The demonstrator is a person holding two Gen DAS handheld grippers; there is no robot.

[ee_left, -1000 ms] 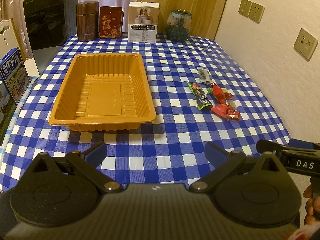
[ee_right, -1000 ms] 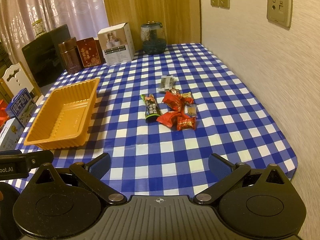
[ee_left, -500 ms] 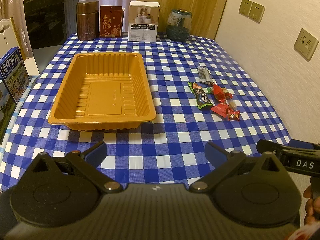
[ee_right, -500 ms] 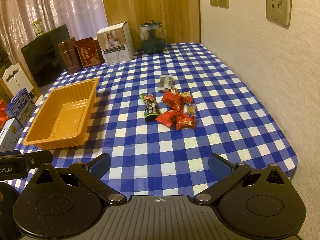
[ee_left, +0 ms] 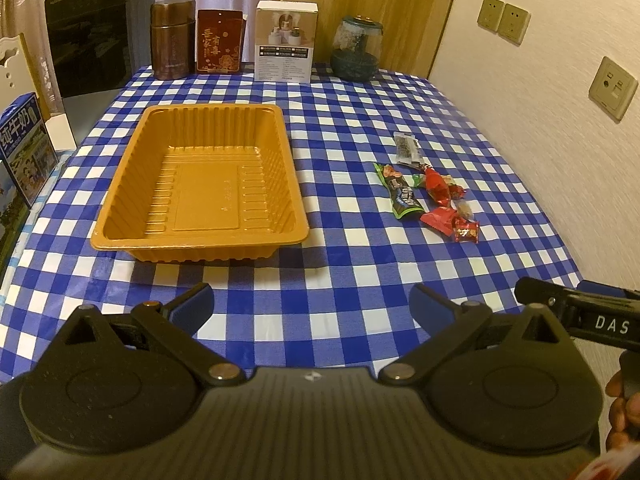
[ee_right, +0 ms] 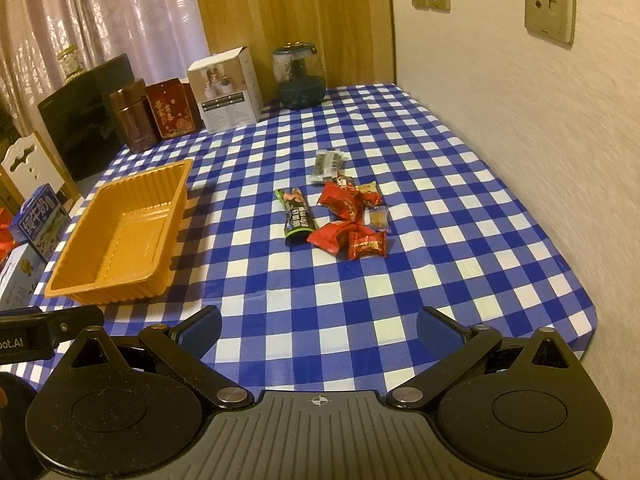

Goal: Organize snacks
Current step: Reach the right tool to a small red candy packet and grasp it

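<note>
Ahead of the left gripper [ee_left: 310,306], whose fingers are spread wide and hold nothing, the orange tray [ee_left: 120,236] sits on the checked tablecloth [ee_left: 344,280]. Beyond the right gripper [ee_right: 318,330], equally spread with nothing between its fingers, the snack packets [ee_right: 340,212] lie clustered, well apart from the tray.

At my three o'clock, the black right gripper [ee_left: 592,320] bears white letters "DAS". At nine o'clock, the black left gripper [ee_right: 28,340] shows "oot.AI". I read "纯牛奶" on the blue milk carton [ee_left: 22,142]. The red tin's [ee_left: 219,42] gold characters stay unclear.
</note>
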